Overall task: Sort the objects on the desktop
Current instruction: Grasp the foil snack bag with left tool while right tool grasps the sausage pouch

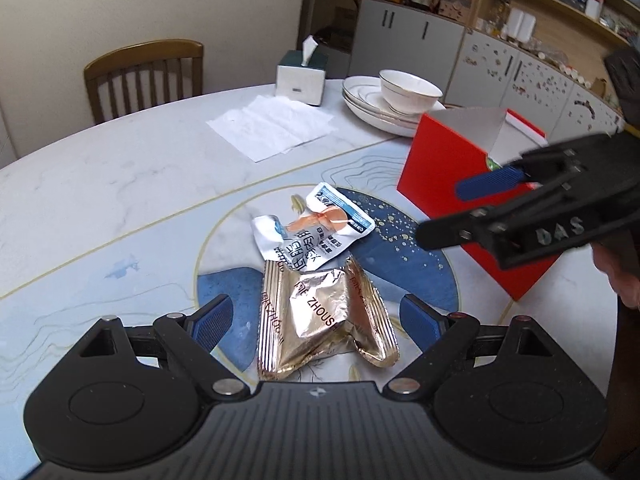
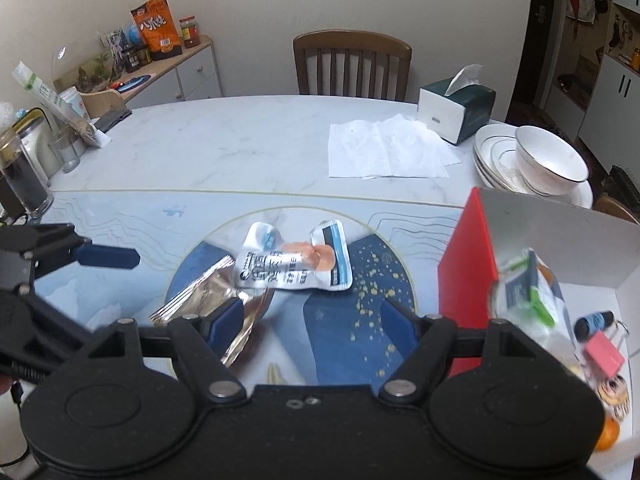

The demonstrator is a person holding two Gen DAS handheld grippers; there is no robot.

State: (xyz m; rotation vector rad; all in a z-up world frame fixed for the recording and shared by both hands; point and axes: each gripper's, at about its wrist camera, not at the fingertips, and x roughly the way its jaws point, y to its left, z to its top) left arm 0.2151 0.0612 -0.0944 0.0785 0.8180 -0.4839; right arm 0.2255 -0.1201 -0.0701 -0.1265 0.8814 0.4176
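A crumpled gold foil wrapper (image 1: 320, 316) (image 2: 204, 300) lies on the round blue mat (image 1: 400, 252), and a torn white snack wrapper (image 1: 316, 232) (image 2: 292, 264) rests just beyond it, touching. My left gripper (image 1: 316, 318) hovers low over the gold wrapper, open, one finger on each side of it and neither pad pressing. My right gripper (image 2: 312, 320) is open with nothing in it above the mat, its left finger over the gold wrapper's edge. An open red box (image 1: 444, 176) (image 2: 464, 280) on the right holds a small carton (image 2: 528, 288), a pink clip (image 2: 604, 354) and other small items.
At the back right are a tissue box (image 2: 456, 110), flat paper napkins (image 2: 384, 148) and stacked plates with a bowl (image 2: 548, 164). A wooden chair (image 2: 352, 64) stands behind the table. Glass jars (image 2: 24, 176) crowd the left edge. Each gripper shows in the other's view, the right (image 1: 448, 212) and the left (image 2: 100, 280).
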